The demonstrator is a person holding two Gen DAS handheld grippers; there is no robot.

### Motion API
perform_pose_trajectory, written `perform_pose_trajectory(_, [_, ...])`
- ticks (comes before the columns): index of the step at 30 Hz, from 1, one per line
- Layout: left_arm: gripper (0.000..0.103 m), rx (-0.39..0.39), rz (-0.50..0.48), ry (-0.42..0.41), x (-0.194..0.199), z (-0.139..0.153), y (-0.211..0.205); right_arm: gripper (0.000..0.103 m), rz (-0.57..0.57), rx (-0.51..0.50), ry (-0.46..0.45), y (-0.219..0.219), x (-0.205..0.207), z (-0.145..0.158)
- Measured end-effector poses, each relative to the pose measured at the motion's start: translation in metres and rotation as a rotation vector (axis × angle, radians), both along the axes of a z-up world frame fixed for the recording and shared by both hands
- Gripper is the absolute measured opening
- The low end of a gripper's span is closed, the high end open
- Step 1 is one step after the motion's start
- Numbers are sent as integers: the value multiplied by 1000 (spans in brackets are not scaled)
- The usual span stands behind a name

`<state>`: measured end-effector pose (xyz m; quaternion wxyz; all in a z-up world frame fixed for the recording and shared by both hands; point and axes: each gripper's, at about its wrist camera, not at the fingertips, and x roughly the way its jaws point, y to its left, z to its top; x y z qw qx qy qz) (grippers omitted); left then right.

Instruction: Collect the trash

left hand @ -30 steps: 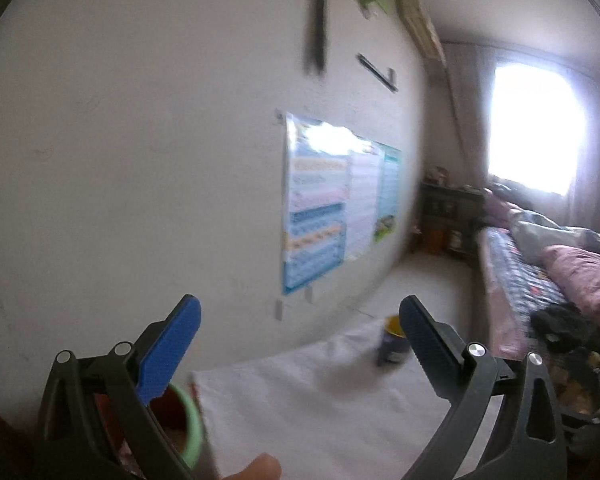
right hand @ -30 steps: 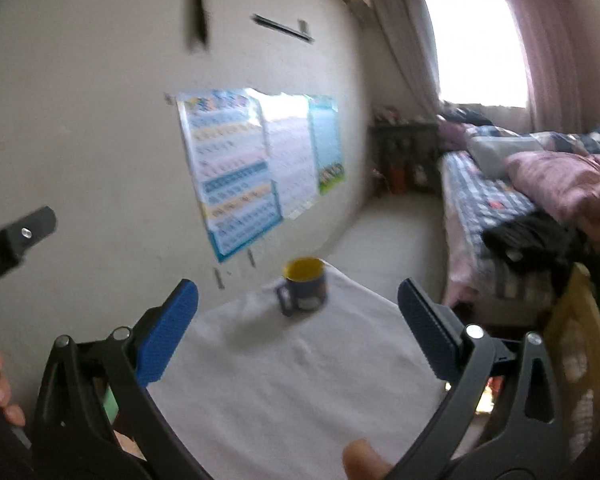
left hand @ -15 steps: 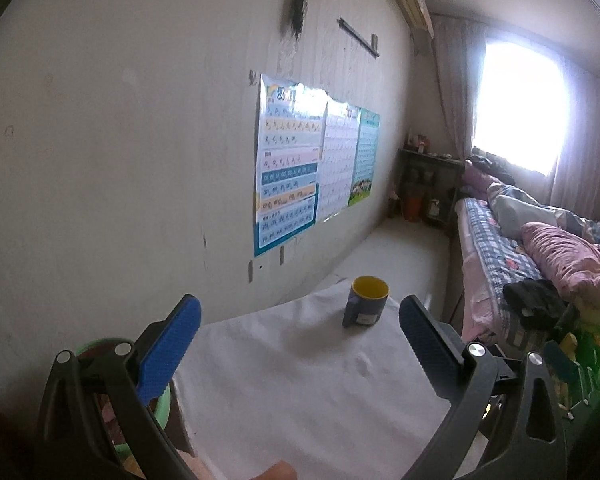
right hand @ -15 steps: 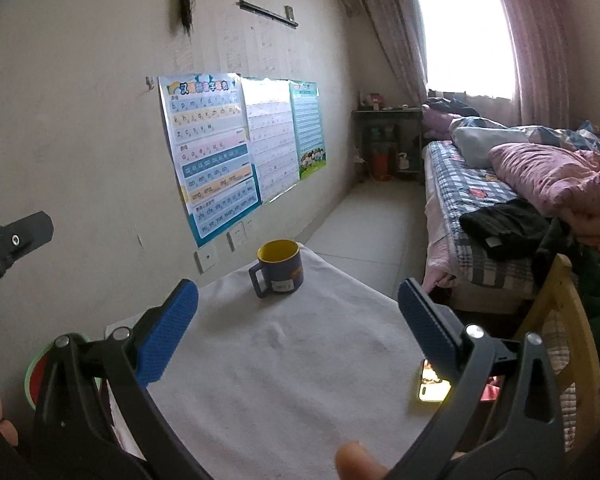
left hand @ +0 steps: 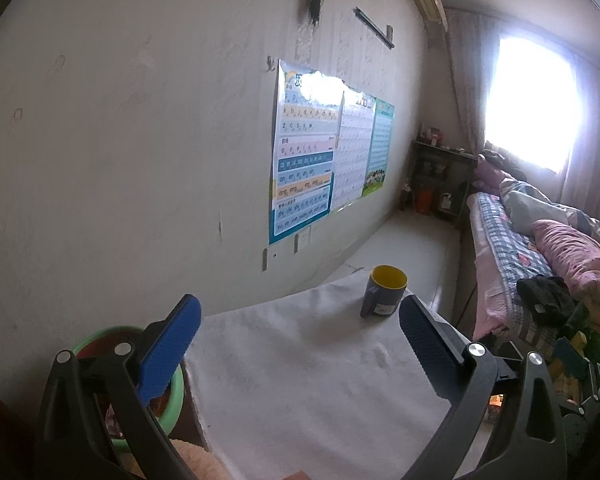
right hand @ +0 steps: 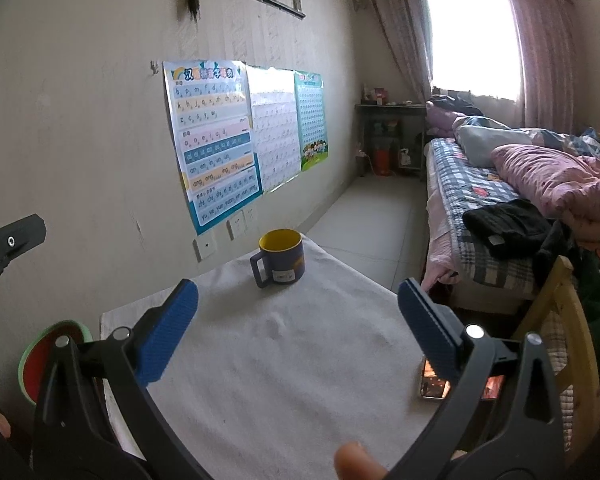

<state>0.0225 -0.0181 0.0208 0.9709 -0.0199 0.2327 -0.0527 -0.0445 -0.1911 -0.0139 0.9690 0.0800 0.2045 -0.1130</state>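
Observation:
A green-rimmed bin (left hand: 172, 396) with a red inside stands at the table's left edge, partly behind my left finger; it also shows in the right wrist view as the bin (right hand: 40, 344). No loose trash is visible on the white cloth (left hand: 308, 380). My left gripper (left hand: 296, 340) hangs open above the cloth with nothing between its blue pads. My right gripper (right hand: 296, 316) is open too, empty, over the cloth (right hand: 284, 360). A dark blue mug (right hand: 281, 258) with a yellow inside stands at the far end, also seen as the mug (left hand: 384, 291) in the left wrist view.
A lit phone (right hand: 434, 386) lies at the cloth's right edge. A wooden chair back (right hand: 556, 300) and a bed (right hand: 472, 192) with bedding stand to the right. Posters (right hand: 216, 140) hang on the left wall. A fingertip (right hand: 356, 460) shows at the bottom.
Both cameras have tilted down and steadied, so the table, mug and bin sit fuller in view. Both grippers stay open and empty.

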Motion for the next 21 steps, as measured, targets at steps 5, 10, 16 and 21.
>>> perform_pose_trajectory(5, [95, 1, 7, 16, 3, -4, 2, 98, 7, 0, 14, 1, 1, -3])
perform_pose_trajectory(10, [95, 5, 12, 29, 6, -7, 4, 98, 16, 3, 27, 2, 4, -6])
perform_pose_trajectory(16, [95, 11, 14, 43, 8, -10, 4, 98, 29, 1, 37, 4, 7, -7])
perform_pose_trajectory(21, [95, 14, 18, 57, 12, -12, 6, 98, 42, 0, 44, 6, 8, -7])
